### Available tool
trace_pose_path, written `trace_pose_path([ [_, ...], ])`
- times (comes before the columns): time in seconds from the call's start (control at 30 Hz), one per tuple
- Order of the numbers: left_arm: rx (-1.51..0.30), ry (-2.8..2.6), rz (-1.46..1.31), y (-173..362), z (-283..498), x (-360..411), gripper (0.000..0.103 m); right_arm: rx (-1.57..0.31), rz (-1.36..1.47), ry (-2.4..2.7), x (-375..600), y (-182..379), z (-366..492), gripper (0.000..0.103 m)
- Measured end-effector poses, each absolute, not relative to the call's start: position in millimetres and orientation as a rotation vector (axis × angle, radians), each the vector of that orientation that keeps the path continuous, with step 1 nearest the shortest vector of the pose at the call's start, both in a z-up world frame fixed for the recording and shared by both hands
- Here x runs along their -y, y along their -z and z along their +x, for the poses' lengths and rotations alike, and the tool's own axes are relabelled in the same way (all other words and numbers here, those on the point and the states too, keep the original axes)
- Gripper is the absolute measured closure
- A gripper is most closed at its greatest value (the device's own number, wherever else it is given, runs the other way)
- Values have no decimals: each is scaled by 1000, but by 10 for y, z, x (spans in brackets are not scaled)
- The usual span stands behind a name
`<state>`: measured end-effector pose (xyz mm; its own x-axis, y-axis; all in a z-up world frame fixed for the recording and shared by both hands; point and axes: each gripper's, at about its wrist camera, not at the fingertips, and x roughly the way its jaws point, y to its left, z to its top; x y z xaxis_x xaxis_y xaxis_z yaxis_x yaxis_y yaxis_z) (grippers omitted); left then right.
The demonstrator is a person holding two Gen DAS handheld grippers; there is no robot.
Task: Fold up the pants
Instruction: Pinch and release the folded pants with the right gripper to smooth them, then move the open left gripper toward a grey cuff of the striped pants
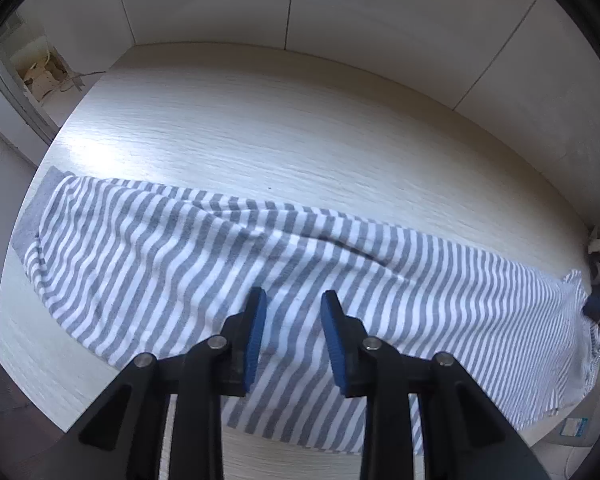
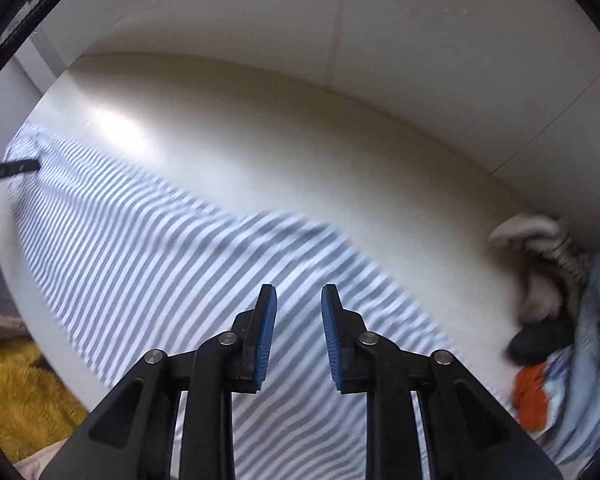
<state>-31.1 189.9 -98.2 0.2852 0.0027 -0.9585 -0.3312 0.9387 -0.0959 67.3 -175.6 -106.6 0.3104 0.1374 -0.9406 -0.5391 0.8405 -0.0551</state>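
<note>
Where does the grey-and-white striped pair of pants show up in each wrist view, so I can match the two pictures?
Left wrist view: the grey-and-white striped pants lie spread across the lower half, from the left edge to the right, under the open left gripper.
Right wrist view: the pants run diagonally from upper left to bottom centre, blurred, beneath the open right gripper.
Shared landmark: the pale wood-grain table with the white wall behind it.

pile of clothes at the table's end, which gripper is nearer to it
Right. The right gripper hangs over the striped pants with the pile of clothes close beside it; from the left gripper the pile sits far off at the table's end.
</note>
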Motion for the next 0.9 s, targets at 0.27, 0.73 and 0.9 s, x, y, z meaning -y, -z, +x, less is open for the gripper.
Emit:
trace_pose_path([
  [0.27, -1270, -226, -254, 961, -338, -2050, 75, -1163, -261, -392, 1564, 1307, 438, 79],
  [0.73, -1265, -265, -298, 909, -479, -2460, 75, -1260, -315, -295, 2364, 1184, -349, 78],
  [0.9, -1275, -293, -325, 910, -533, -2599, 73, -1267, -213, -235, 2618, 1229, -489, 69],
])
